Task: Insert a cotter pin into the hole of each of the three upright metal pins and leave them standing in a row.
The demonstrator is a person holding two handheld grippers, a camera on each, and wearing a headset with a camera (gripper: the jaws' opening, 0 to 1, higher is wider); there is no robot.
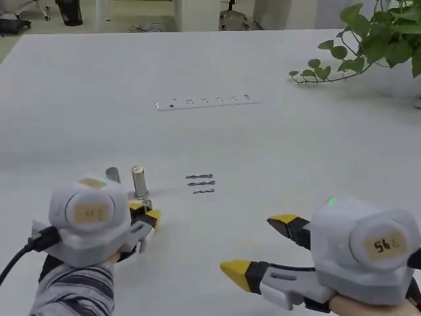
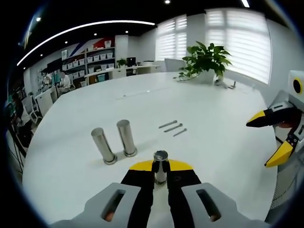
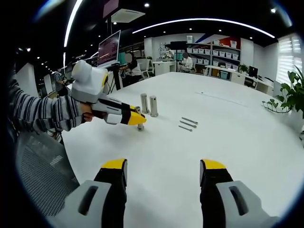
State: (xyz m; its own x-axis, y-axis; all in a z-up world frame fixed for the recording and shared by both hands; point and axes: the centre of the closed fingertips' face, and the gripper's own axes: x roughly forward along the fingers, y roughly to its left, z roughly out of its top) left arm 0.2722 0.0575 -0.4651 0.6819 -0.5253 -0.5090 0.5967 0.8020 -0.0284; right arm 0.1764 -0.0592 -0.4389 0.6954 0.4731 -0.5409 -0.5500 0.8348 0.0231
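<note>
Left tongs: The grey-bodied, yellow-tipped left tongs (image 2: 160, 166) are clamped narrow on a polished steel cylinder pin (image 2: 160, 158). It stands upright on the bench, its flat round top showing between the black jaws.
Seen from across: In the right gripper view the left tongs (image 3: 135, 118) are carried by a hand in a striped sleeve (image 3: 40, 114). The polished steel cylinder pin (image 3: 140, 125) meets the bench just under the yellow tips.
Right tongs: The matching right tongs (image 3: 164, 166) are spread wide and hold nothing. In the head view the right tongs (image 1: 258, 245) hang over bare bench, well apart from the left tongs (image 1: 148, 214).
Free pins: Two more smooth steel pins (image 2: 103, 145) (image 2: 126, 137) stand upright side by side just beyond the gripped one, each on a small flared foot. They are close to each other but not touching.
Cotter pins: Three thin silvery cotter pins (image 1: 200, 184) lie flat and parallel, one above the next, loose on the bench to the right of the standing pins.
Bench: The smooth matte white bench (image 1: 296, 145) is broad, with a rounded far edge in the left gripper view.
Background: A long white power strip (image 1: 207, 101) lies flat mid-bench. A leafy green potted plant (image 1: 378, 36) trails over the far right corner.
</note>
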